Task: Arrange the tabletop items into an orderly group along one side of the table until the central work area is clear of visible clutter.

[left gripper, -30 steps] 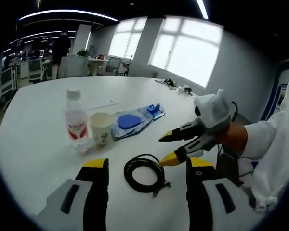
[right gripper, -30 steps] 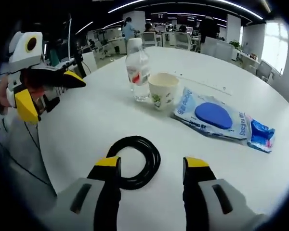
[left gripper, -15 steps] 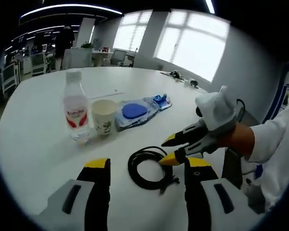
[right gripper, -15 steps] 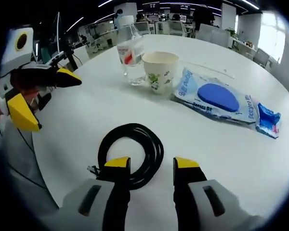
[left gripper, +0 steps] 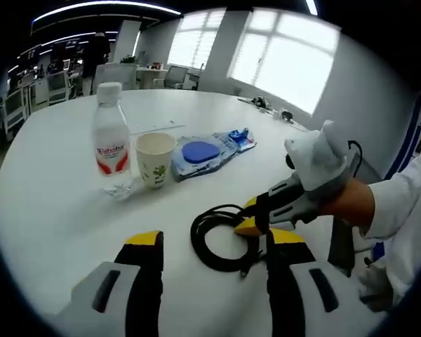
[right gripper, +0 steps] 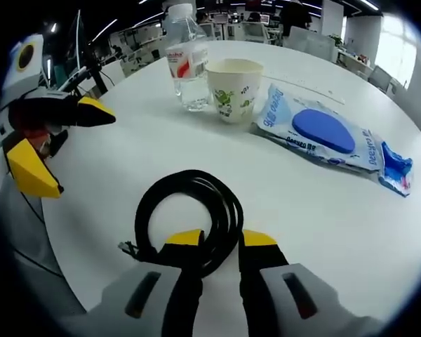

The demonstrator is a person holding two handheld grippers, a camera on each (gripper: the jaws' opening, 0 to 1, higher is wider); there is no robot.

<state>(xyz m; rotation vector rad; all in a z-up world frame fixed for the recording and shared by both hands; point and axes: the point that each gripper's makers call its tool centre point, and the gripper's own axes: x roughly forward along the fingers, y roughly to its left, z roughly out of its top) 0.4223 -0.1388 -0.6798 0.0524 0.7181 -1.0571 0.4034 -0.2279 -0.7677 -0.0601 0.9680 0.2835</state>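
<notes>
Since last frame your right gripper dropped onto black cable coil on tabletop, jaws nearly pinched on strand. Left gripper wide, empty. Next: finish pinch, carry coil beside bottle and cup.

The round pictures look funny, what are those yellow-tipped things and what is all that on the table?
A person holds a pair of tongs in each hand, and a small camera rides on each pair. That is why each picture is round and looks out between two yellow-tipped jaws.

In the right gripper view, the right tongs have closed on a coiled black cable. The left tongs wait open at the side.

In the left gripper view, the left tongs stand open and you can see the person's sleeve.

On the white table stand a water bottle and a paper cup. Beside them lies a blue packet.
</notes>
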